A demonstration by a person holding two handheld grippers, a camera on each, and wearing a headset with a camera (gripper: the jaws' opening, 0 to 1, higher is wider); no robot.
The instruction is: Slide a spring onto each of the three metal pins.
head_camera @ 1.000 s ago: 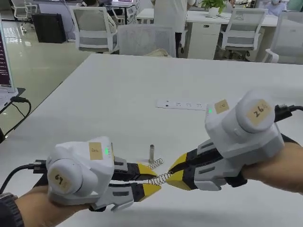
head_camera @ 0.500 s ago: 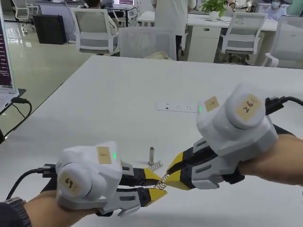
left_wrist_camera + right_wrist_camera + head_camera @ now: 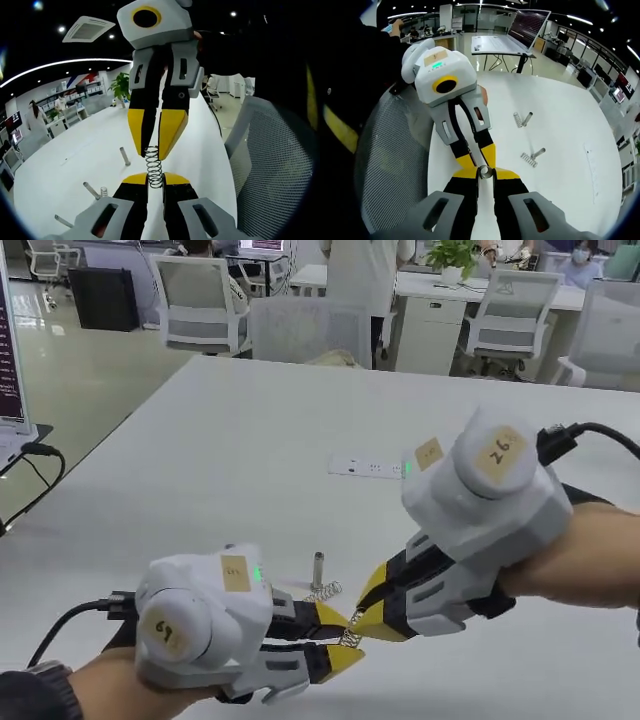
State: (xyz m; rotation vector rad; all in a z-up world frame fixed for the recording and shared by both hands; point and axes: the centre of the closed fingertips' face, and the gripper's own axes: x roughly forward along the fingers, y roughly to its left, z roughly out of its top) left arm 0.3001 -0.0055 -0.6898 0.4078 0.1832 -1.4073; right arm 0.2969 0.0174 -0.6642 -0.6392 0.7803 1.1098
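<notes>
A short steel spring (image 3: pixel 154 166) hangs in the air between my two grippers, above the white table (image 3: pixel 250 460). My left gripper (image 3: pixel 155 181) is shut on one end of it. My right gripper (image 3: pixel 485 173) is shut on the other end, seen there as a small ring (image 3: pixel 485 172). In the head view the yellow tips of the left gripper (image 3: pixel 352 637) and the right gripper (image 3: pixel 358 617) meet around the spring (image 3: pixel 350 632). Just beyond them a metal pin (image 3: pixel 318 568) stands upright with a second spring (image 3: pixel 322 592) lying at its foot. Two more pins (image 3: pixel 526 119) (image 3: pixel 538 153) lie on the table, each beside a spring.
A white power strip (image 3: pixel 368 468) lies further back on the table. Office chairs (image 3: pixel 200 300) stand beyond the far edge. A mesh chair back (image 3: pixel 280 165) is close behind the near edge. A laptop (image 3: pixel 525 27) sits at the far left.
Both grippers have stayed joined on the spring and shifted slightly toward me. The right gripper has tipped up a little.
</notes>
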